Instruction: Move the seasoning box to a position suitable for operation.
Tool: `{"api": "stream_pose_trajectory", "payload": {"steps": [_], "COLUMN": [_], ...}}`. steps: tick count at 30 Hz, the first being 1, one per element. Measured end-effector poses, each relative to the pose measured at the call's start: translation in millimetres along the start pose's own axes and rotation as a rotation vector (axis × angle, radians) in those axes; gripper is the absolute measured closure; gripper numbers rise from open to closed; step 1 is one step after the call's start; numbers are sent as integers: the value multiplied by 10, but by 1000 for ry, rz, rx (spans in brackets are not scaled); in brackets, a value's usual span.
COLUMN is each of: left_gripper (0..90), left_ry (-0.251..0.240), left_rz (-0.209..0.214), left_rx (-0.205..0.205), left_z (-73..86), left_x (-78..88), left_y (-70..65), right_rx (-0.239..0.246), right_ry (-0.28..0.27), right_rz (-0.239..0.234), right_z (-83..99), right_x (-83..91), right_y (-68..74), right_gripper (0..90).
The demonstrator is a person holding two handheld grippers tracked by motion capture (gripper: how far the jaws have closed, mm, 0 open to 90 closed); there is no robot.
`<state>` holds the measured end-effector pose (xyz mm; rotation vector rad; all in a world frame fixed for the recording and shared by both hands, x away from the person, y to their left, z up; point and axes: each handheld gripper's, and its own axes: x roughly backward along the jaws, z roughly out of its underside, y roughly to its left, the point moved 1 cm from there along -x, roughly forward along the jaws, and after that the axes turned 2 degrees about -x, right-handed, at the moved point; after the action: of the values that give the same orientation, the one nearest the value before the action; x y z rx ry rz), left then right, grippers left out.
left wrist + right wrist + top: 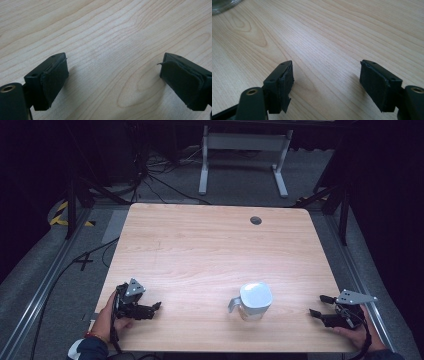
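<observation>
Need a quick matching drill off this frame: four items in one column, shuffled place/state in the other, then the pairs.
Column 1:
1. pitcher
2. left gripper
3. right gripper
4. grommet hole

Column 2:
A. far side of the table, toward its right
B. near right corner, jaws open
C. near edge, right of centre, white lid on
D. near left corner, jaws open

Pairs: 1-C, 2-D, 3-B, 4-A

Only the jug point(255, 300) sits btwn claws; rest of table point(210, 245) is free.
</observation>
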<state>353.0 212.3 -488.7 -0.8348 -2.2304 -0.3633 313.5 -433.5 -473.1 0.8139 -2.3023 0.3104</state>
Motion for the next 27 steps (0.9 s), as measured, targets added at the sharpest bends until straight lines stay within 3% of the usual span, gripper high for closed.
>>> {"api": "stream_pose_trajectory", "payload": {"steps": [7,8,9,10,17,20,21,22,23,24,27], "left_gripper": [74,95,121,129,183,204,223,238,258,274,285], "left_ry": [52,51,54,52,80,9,9,-31,-31,-67,-103], "left_rz": [6,17,22,16,86,116,116,132,132,165,182], "left_rx": [6,-25,-17,-42,-81,-97,-97,-106,-106,-128,-150], "left_z": [-61,-75,-86,-110,-326,-505,-505,-595,-595,-693,-835], "left_x": [-3,0,-4,-14,-148,-173,-173,-179,-179,-196,-215], "left_y": [-50,-48,-68,-65,-171,-275,-275,-335,-335,-406,-530], "right_rx": [-1,-1,-2,-2,-2,-3,-4,-5,-5,-9,-11], "right_ry": [0,0,0,0,-2,-2,-1,-1,-1,0,0], "right_rz": [3,3,3,3,7,9,10,10,10,13,13], "right_z": [1,0,0,-1,-2,-3,-4,-5,-5,-8,-10], "right_x": [1,1,0,0,-5,-6,-6,-7,-7,-10,-11], "right_y": [2,1,2,2,4,5,6,7,7,10,11], "right_gripper": [271,271,271,271,271,271,271,271,271,271,271]}}
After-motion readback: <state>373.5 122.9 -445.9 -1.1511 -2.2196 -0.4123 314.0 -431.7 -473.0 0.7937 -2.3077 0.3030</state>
